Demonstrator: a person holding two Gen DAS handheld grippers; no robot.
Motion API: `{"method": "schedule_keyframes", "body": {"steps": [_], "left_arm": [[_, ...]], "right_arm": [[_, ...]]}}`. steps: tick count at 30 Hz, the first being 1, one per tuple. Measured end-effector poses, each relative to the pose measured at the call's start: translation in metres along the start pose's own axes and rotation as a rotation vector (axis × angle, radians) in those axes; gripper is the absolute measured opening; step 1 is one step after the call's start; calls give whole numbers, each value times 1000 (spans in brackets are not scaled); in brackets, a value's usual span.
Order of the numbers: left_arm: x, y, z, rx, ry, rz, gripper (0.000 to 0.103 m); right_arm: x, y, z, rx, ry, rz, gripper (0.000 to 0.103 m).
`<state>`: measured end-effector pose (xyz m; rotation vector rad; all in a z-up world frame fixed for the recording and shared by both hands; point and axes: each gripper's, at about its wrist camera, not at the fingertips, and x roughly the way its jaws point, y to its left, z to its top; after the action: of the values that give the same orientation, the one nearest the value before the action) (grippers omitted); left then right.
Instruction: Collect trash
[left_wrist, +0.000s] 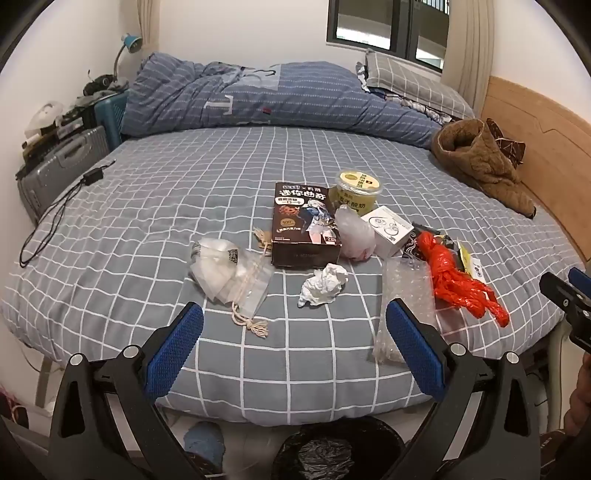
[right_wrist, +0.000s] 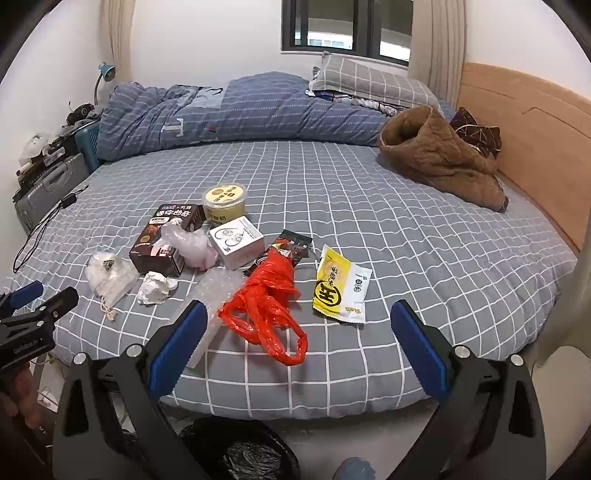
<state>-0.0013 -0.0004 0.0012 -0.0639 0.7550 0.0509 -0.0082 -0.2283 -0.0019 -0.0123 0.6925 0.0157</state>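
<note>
Trash lies on the grey checked bed (left_wrist: 184, 192): a brown snack box (left_wrist: 303, 225), a yellow cup (left_wrist: 356, 190), a white box (left_wrist: 388, 229), a crumpled tissue (left_wrist: 323, 284), a clear drawstring pouch (left_wrist: 229, 277), bubble wrap (left_wrist: 406, 295) and a red plastic bag (left_wrist: 458, 280). The right wrist view adds a yellow wrapper (right_wrist: 341, 286) beside the red bag (right_wrist: 269, 306). My left gripper (left_wrist: 293, 317) is open and empty, just before the tissue. My right gripper (right_wrist: 295, 317) is open and empty over the red bag. A black-lined bin (left_wrist: 332, 450) stands below the bed edge.
A blue quilt (left_wrist: 266, 99) and pillow (left_wrist: 410, 81) lie at the back. A brown jacket (left_wrist: 480, 162) lies by the wooden headboard (left_wrist: 546, 147). A black cable (left_wrist: 55, 214) runs along the left edge, near a grey suitcase (left_wrist: 62, 162).
</note>
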Motion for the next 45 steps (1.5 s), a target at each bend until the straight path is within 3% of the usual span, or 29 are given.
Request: {"method": "schedule_keyframes", "body": {"steps": [9, 45], "left_arm": [[-1, -1, 0, 12, -6, -2, 97], [0, -6, 0, 13, 3, -1, 97]], "right_arm": [[8, -16, 7, 21, 18, 38, 95], [11, -10, 4, 14, 20, 52, 95]]}}
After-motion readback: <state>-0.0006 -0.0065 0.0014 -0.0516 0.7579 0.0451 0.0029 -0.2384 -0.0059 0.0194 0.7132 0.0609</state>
